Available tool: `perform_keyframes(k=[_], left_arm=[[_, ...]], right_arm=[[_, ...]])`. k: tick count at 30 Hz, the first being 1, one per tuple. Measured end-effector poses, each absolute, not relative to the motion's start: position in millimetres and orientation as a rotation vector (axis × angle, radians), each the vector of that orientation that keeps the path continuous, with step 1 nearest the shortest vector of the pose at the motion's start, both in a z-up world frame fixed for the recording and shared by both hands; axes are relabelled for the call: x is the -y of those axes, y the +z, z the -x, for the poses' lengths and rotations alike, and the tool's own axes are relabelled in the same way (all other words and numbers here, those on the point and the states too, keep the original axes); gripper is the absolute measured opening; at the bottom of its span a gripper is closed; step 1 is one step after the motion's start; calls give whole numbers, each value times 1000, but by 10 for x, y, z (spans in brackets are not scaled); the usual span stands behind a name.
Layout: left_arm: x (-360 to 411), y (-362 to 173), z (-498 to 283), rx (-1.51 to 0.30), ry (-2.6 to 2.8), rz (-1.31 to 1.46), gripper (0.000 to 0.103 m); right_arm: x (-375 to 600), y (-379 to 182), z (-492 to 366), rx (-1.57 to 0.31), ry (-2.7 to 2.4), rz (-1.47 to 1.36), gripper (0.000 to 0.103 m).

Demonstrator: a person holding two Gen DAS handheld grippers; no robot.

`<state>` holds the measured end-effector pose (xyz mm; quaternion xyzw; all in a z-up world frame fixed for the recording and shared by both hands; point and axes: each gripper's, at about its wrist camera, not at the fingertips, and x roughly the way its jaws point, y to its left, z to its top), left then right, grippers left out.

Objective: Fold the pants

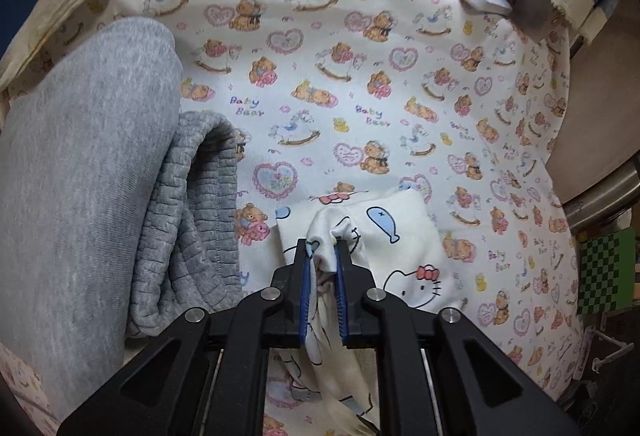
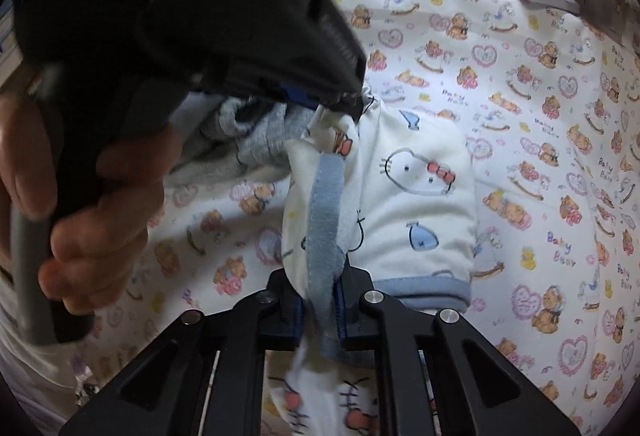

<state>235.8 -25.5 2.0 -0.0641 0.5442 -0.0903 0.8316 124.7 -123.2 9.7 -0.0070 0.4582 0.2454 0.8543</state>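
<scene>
Over bear-print bedding [image 1: 360,84], both tilted-down tools, left [image 1: 323,250] and right [image 2: 320,288], pinch the white pants [image 2: 416,188].

Grey garments [image 1: 80,176]: cut off by the left edge in the left wrist view, largely hidden behind the left gripper [image 2: 352,104] in the right wrist view. Hand [image 2: 92,204]: blurred, partly cropped. Pants [image 2: 416,196]: lower part hidden beneath the right gripper [image 2: 320,300].
</scene>
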Motion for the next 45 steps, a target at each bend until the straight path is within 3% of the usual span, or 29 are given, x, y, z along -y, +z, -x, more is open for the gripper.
perform_keyframes(k=[4,5,6,8,16,21,31,34,45], left_arm=[[232,-32,-2371,-1142,-205,104,18],[226,2,-2362,-1123,-199,88,21],[213,53,-2351,-1098,-179,66,34],[172,183,-2316,-1044,-166,54,48],[198,613,-1945,-935,-224,58,49],[302,476,-1807,-1004,-349,172,49],[336,-137,-1657,-1104,-302,154,48],[323,-349,-1702,-1167,-322,170,52],[140,11,-1697,-1059,-306,201,51]], right_arm=[[1246,71,-1111,-955,519,23,21],[1253,86,-1082,-950,527,26,29],[1266,113,-1036,-946,544,25,40],[1297,169,-932,-958,600,-6,49],[1670,604,-840,-796,516,-63,49],[2113,733,-1154,-749,375,-193,49],[1914,111,-1335,-921,411,-113,46],[1823,-35,-1329,-973,423,-86,46],[2003,150,-1745,-1002,418,-268,48]])
